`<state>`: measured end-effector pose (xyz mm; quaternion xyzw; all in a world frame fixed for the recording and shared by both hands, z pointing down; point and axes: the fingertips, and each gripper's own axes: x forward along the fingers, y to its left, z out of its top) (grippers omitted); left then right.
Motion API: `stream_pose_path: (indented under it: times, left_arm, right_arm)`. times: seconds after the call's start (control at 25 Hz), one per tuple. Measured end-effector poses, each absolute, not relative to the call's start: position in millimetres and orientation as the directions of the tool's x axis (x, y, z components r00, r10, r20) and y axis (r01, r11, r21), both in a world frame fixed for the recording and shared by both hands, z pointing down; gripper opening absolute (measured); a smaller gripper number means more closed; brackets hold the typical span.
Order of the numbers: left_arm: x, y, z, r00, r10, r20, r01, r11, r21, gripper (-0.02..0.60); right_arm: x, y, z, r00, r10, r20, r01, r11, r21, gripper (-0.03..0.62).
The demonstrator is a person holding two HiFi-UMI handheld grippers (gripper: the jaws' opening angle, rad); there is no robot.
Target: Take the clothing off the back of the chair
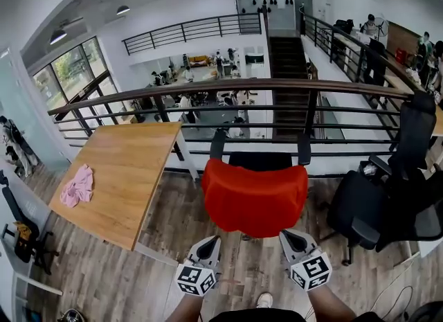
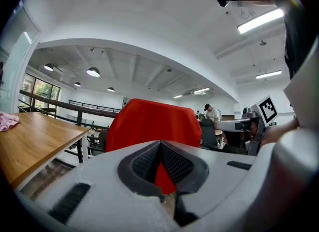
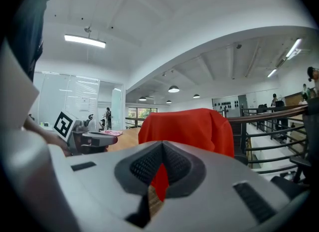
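**Two closed grippers facing the red garment on the chair back**

Both grippers are pointing at the chair (image 1: 259,161), and I'm watching the red garment (image 1: 255,196) hanging over its backrest. It is covering the whole back, with the black armrests and seat showing beyond it.

The left gripper (image 1: 207,244) is hovering near the garment's lower left corner and the right gripper (image 1: 293,241) near its lower right. Both are sitting clear of the cloth.

In the left gripper view the jaws are meeting at their tips with nothing between them, and the red is only showing beyond them. The right gripper view is giving me the same: jaws together, empty.

The chair is standing in front of a dark railing (image 1: 228,86), just beside the right edge of a wooden desk (image 1: 128,168). A pink cloth (image 1: 77,186) is lying at the desk's left edge. A second black chair (image 1: 377,203) is standing off to the right, apart from both grippers.
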<state>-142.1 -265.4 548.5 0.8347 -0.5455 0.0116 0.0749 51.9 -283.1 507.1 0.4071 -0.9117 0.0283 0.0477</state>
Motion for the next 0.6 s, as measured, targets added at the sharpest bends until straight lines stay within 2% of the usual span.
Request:
stream_pose_path:
  times: [0.32, 0.6]
  left_arm:
    - [-143.8, -309.9, 539.6, 0.368, -0.925, 0.091, -0.927, -0.358, 0.108, 0.015]
    - [-164.4, -345.6, 528.4, 0.380, -0.922, 0.078, -0.923, -0.372, 0.095, 0.015]
  right_arm:
    - [48.7, -323.9, 506.5, -0.699, -0.708, 0.102, -0.713, 0.700, -0.025, 0.004]
    - [41.2, -353.2, 493.7, -0.680, -0.731, 0.067, -0.733, 0.680, -0.026, 0.005]
